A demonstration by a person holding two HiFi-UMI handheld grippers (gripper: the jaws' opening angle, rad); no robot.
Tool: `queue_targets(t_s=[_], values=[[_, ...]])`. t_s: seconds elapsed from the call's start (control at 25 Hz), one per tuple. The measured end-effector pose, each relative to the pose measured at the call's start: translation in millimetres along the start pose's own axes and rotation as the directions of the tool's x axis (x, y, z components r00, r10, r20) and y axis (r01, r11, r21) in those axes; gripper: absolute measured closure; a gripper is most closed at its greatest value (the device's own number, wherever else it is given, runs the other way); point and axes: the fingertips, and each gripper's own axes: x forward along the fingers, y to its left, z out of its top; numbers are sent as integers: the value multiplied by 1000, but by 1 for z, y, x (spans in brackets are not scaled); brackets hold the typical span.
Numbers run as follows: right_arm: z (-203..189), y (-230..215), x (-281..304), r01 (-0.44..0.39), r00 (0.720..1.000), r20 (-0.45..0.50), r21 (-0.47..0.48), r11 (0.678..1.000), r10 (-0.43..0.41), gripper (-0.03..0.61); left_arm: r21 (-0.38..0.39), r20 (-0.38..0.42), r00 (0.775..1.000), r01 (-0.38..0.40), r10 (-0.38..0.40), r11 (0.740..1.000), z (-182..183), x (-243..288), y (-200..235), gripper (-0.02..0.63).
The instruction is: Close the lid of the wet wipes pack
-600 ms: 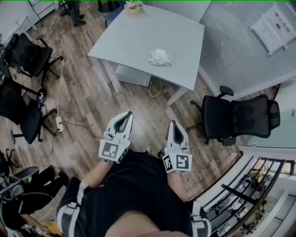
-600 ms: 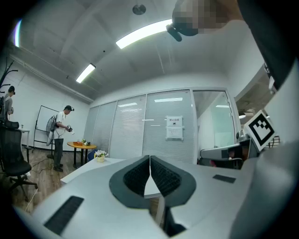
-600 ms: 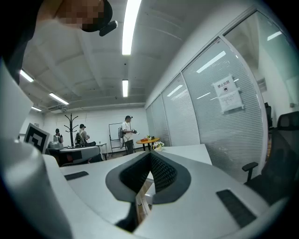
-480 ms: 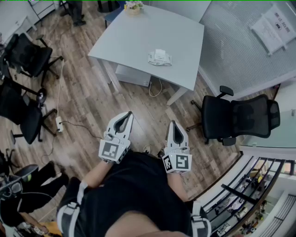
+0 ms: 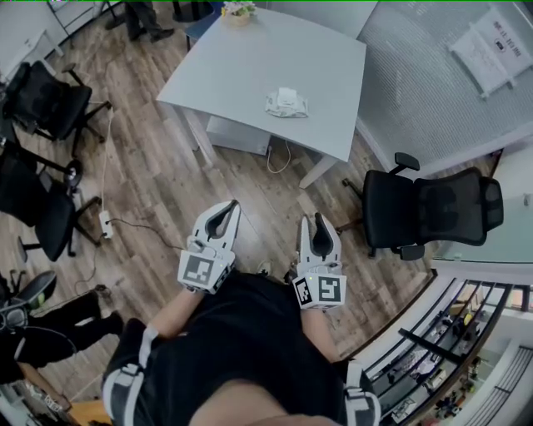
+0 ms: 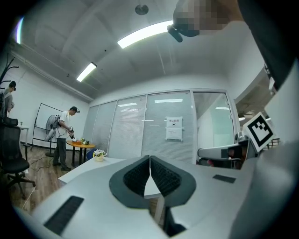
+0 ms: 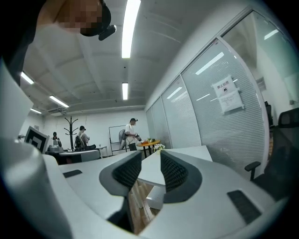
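The wet wipes pack lies on the grey-white table far ahead of me, with a white flap standing up on its top. Both grippers hang close to my body over the wooden floor, well short of the table. My left gripper is shut, its pads pressed together with nothing between them. My right gripper is open with an empty gap between its pads. The pack is not visible in either gripper view.
A black office chair stands right of the table, more chairs at the left. A flower pot sits at the table's far edge. A power strip and cable lie on the floor. A person crouches at the lower left.
My right gripper's jaws have opened; earlier they were together. Both hands stay in place. The person at the lower left has shifted.
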Motion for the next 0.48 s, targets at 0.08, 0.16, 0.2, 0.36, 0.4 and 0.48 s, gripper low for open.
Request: queue_targets(t_s=[0.08, 0.16, 0.2, 0.36, 0.4, 0.48], values=[[-7, 2, 3, 0, 1000, -27, 2, 1000, 0, 426, -5, 4, 1000, 10, -10, 1000, -1, -1, 1, 588], [-10, 6, 5, 5, 999, -40, 0, 1000, -5, 426, -11, 2, 1000, 16, -16, 1000, -2, -3, 4, 588], [-11, 9, 7, 8, 999, -41, -1, 1000, -8, 426, -13, 0, 1000, 17, -17, 1000, -2, -4, 6, 588], [-16, 19, 18, 17, 999, -51, 3, 1000, -17, 426, -14, -11, 1000, 20, -21, 1000, -6, -10, 23, 588], [-19, 23, 21, 18, 998, -53, 5, 1000, -18, 426, -14, -11, 1000, 24, -24, 1000, -8, -12, 27, 588], [-25, 31, 28, 19, 998, -55, 5, 1000, -19, 426, -18, -16, 999, 31, -31, 999, -13, -15, 38, 588]])
